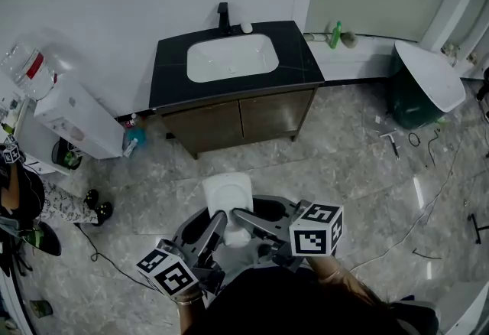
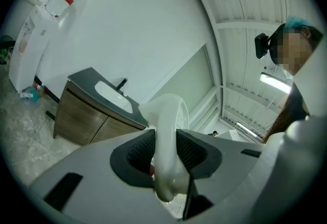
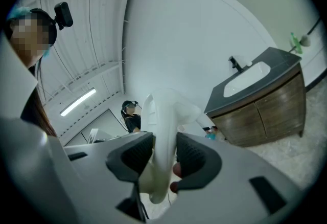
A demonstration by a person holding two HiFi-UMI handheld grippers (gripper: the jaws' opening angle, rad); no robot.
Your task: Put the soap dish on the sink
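We hold the soap dish (image 1: 228, 194) in the air above the floor (image 1: 344, 150), just in front of us, pinched by both grippers at its near end. The left gripper (image 1: 219, 225) has its jaws clamped on the dish from the left, and the right gripper (image 1: 243, 220) has its jaws clamped on it from the right. In each gripper view the ribbed pads press against the white rim.

The sink (image 1: 231, 58) is well apart from us, set in a black worktop (image 1: 299, 50) on a wooden cabinet (image 1: 237, 115) against the wall, with a faucet (image 1: 223, 17) behind the basin.

We judge the step in hand to be the carry: the dish is gripped but not yet at the sink. The next move calls for bringing both grippers forward together until the dish is over a bare part of the worktop beside the basin. Then we lower it, and only then spread the jaws.
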